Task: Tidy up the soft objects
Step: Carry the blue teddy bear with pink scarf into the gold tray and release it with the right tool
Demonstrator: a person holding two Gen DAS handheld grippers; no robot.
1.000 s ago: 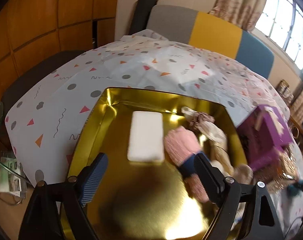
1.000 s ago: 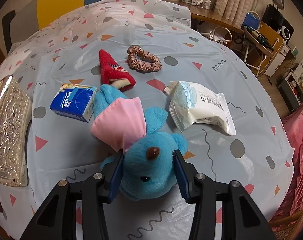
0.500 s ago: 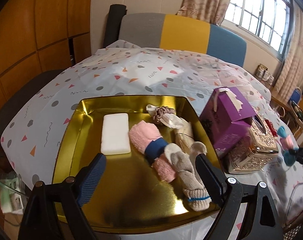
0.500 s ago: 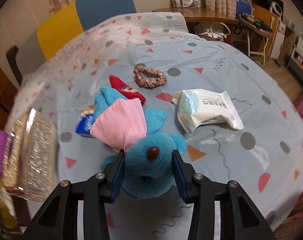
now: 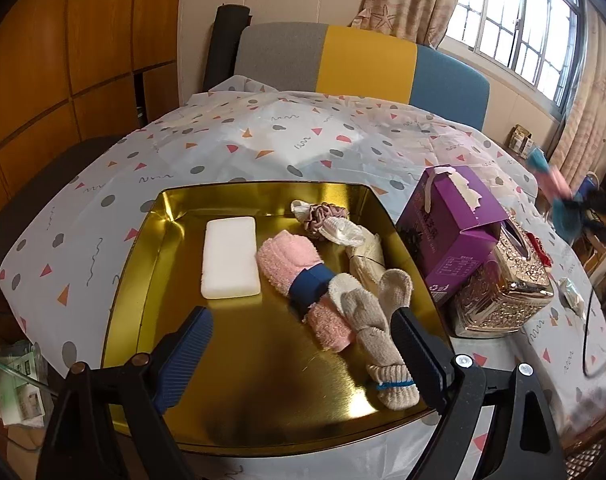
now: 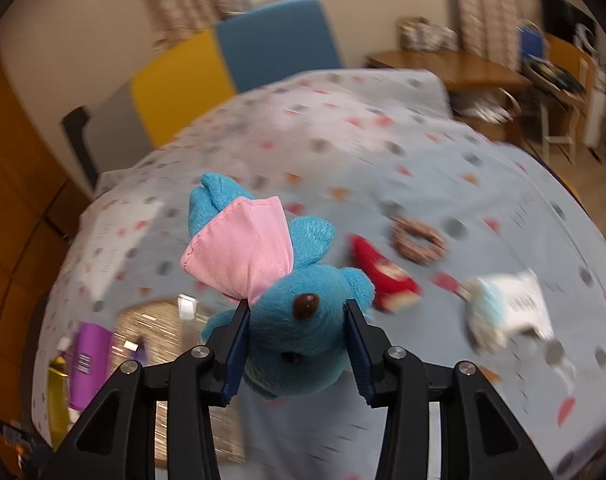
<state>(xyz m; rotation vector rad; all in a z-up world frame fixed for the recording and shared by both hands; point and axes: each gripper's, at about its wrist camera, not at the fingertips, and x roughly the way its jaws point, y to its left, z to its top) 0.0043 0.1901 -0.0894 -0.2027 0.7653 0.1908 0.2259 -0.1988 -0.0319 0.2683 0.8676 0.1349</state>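
Observation:
My right gripper [image 6: 297,346] is shut on a blue plush toy [image 6: 299,336] with a pink ear and holds it in the air above the table; the toy shows blurred at the right edge of the left wrist view [image 5: 559,200]. My left gripper [image 5: 299,356] is open and empty above the near part of a gold tray [image 5: 151,264]. In the tray lie a white sponge [image 5: 230,262], a rolled pink towel [image 5: 303,280], beige socks [image 5: 377,336] and a scrunchie [image 5: 323,218]. A red soft item [image 6: 383,276] and a brown scrunchie [image 6: 419,244] lie on the tablecloth.
A purple box [image 5: 451,236] and an ornate gold tissue box [image 5: 507,292] stand right of the tray. A white wipes pack [image 6: 507,312] lies on the tablecloth. A grey, yellow and blue chair back [image 5: 363,60] stands behind the table.
My right gripper has lifted the blue plush off the table and swung it left toward the tray. My left gripper has pulled back and up from the tray, still open.

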